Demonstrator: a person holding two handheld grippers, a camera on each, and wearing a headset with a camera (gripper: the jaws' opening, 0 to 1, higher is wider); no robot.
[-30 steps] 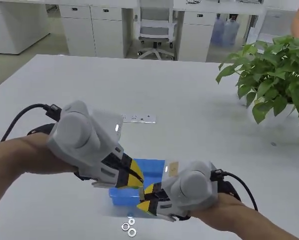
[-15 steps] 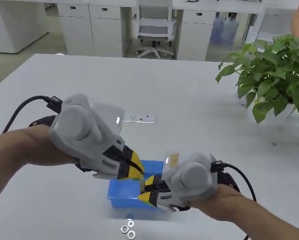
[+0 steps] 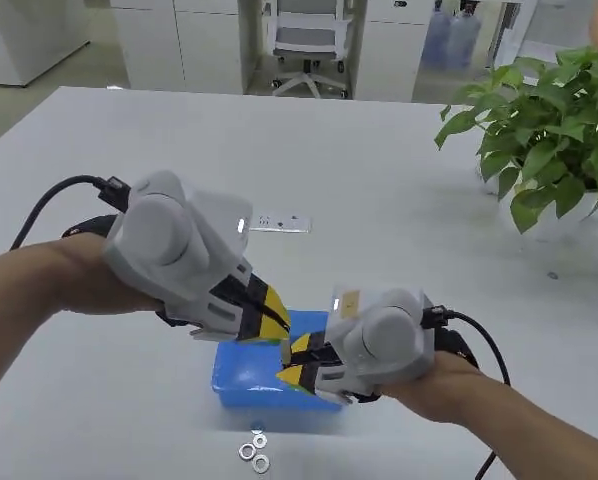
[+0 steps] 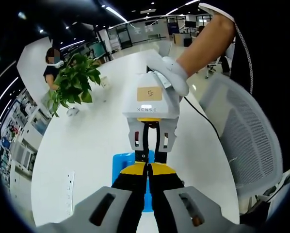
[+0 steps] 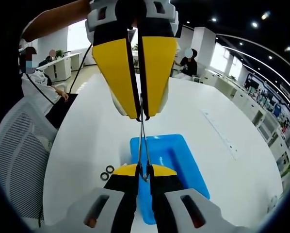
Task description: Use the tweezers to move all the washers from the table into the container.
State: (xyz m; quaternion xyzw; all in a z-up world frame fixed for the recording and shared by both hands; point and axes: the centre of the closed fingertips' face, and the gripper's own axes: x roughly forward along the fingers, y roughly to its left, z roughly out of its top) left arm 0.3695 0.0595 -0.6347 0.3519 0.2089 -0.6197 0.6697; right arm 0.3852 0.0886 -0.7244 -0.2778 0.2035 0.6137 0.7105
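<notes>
Two grippers meet tip to tip over a blue container (image 3: 241, 375) on the white table. My left gripper (image 3: 272, 320) comes in from the left and my right gripper (image 3: 297, 365) from the right. In the right gripper view, thin metal tweezers (image 5: 142, 141) run from the left gripper's yellow jaws (image 5: 135, 68) down into my right gripper (image 5: 144, 171). Both look shut on them. Three washers (image 3: 256, 450) lie on the table just in front of the container, and they sit left of the blue container (image 5: 184, 165) as dark rings, the washers (image 5: 106, 173). The left gripper view has my left gripper (image 4: 148, 167) facing the right gripper (image 4: 150, 104).
A potted plant (image 3: 559, 130) stands at the table's right. A white power strip (image 3: 279, 224) lies beyond the grippers. An office chair (image 3: 304, 50) stands past the far edge. A mesh chair (image 4: 242, 136) is beside the table, and people sit in the background.
The right gripper has risen a little toward the left gripper, so their tips stand closer together over the container. The washers and container have not moved.
</notes>
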